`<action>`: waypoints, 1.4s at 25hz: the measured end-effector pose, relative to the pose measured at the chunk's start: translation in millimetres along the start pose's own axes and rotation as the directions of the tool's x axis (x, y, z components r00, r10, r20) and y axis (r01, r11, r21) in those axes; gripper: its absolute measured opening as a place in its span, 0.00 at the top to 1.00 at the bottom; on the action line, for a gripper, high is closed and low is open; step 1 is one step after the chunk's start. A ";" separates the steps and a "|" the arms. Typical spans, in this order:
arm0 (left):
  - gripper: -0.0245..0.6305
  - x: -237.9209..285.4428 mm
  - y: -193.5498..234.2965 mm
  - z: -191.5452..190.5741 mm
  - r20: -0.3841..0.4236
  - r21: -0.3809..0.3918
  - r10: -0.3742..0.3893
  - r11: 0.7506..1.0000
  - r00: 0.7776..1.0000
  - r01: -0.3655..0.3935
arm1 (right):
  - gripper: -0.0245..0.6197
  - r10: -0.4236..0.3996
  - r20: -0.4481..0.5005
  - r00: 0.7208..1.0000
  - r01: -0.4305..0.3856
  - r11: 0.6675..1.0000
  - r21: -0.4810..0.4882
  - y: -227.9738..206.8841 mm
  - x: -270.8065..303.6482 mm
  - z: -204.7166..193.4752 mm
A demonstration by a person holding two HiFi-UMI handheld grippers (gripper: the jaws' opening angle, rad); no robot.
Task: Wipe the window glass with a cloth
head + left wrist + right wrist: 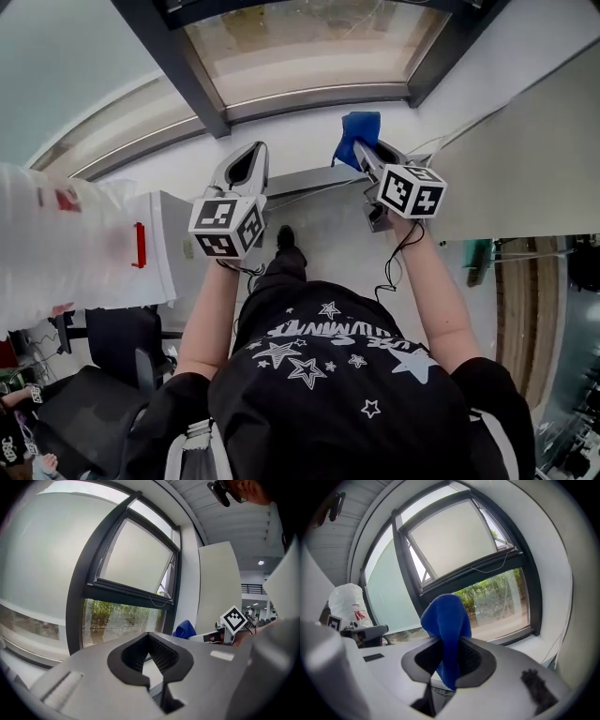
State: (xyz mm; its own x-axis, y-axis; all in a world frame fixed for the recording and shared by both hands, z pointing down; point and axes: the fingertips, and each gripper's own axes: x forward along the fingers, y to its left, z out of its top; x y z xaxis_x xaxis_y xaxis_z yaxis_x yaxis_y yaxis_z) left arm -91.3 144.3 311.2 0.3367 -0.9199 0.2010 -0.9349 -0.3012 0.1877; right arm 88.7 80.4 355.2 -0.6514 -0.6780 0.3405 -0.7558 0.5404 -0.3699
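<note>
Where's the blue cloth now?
The blue cloth is clamped in the right gripper, held up near the window glass, right of centre in head view.

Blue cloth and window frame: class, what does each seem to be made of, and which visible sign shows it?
The blue cloth looks like soft matte fabric, perhaps microfibre: it bunches and folds between the right gripper's jaws. The window frame looks like dark coated metal, probably: slim, straight, smooth bars.

Cloth (446, 630) blue; window frame (402, 559) dk grey; marker cube (225, 226) b&w squares; shirt (337, 394) black w/ white stars.
</note>
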 end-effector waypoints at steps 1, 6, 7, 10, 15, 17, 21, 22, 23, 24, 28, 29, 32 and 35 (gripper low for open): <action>0.95 6.7 8.0 0.3 -0.001 -0.006 0.002 1.000 1.000 -0.002 | 0.85 0.001 -0.007 1.000 -0.001 1.000 -0.001 -1.4 10.5 1.8; 0.95 35.9 51.3 4.5 -0.009 -0.027 0.021 0.999 1.000 -0.021 | 0.85 0.024 -0.031 0.999 -0.024 1.000 -0.010 2.5 63.2 14.5; 0.95 40.9 59.6 6.8 -0.008 -0.032 0.026 0.999 1.000 -0.027 | 0.85 0.029 -0.037 0.999 -0.030 0.999 -0.015 4.2 72.8 17.8; 0.95 53.7 82.0 14.5 -0.004 -0.041 0.038 0.998 0.999 -0.038 | 0.85 0.042 -0.054 0.998 -0.044 0.999 -0.024 9.1 99.4 27.4; 0.95 70.5 125.1 25.4 0.000 -0.048 0.067 0.997 0.998 -0.067 | 0.85 0.068 -0.078 0.995 -0.072 0.996 -0.047 23.3 145.4 41.1; 0.95 75.7 144.6 29.5 0.004 -0.056 0.084 0.995 0.996 -0.084 | 0.85 0.077 -0.080 0.994 -0.082 0.995 -0.057 30.1 163.7 46.5; 0.95 84.0 175.2 40.8 0.015 -0.055 0.108 0.993 0.994 -0.107 | 0.85 0.096 -0.074 0.993 -0.101 0.992 -0.071 44.0 198.8 58.6; 0.95 84.8 180.4 43.2 0.019 -0.053 0.111 0.992 0.994 -0.110 | 0.85 0.105 -0.075 0.992 -0.110 0.991 -0.073 48.6 206.8 60.8; 0.95 85.1 185.6 45.1 0.022 -0.051 0.116 0.992 0.993 -0.115 | 0.85 0.115 -0.076 0.990 -0.121 0.990 -0.076 53.6 214.3 62.5; 0.95 85.3 191.2 46.5 0.022 -0.048 0.123 0.991 0.992 -0.122 | 0.85 0.126 -0.078 0.989 -0.132 0.988 -0.077 58.9 221.7 63.9; 0.95 85.2 213.6 52.4 0.024 -0.050 0.164 0.985 0.986 -0.162 | 0.85 0.178 -0.101 0.979 -0.187 0.979 -0.085 80.0 249.3 65.4; 0.95 85.8 218.4 54.2 0.026 -0.049 0.175 0.984 0.984 -0.173 | 0.85 0.192 -0.110 0.975 -0.202 0.975 -0.090 84.2 256.9 65.5; 0.95 87.9 231.8 60.8 0.035 -0.046 0.213 0.976 0.976 -0.211 | 0.85 0.234 -0.138 0.962 -0.250 0.962 -0.111 95.1 282.2 67.2; 0.95 87.5 245.1 64.7 0.042 -0.062 0.269 0.962 0.962 -0.266 | 0.85 0.280 -0.174 0.944 -0.305 0.942 -0.139 105.7 308.3 65.6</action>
State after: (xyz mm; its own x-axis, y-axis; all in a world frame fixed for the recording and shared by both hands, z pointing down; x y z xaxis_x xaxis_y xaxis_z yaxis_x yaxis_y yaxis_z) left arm -298.3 -26.3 312.6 0.0678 -0.9767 0.2037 -0.9820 -0.0292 0.1865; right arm -187.6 -104.2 364.4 -0.8383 -0.4018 0.3685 -0.5225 0.7851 -0.3327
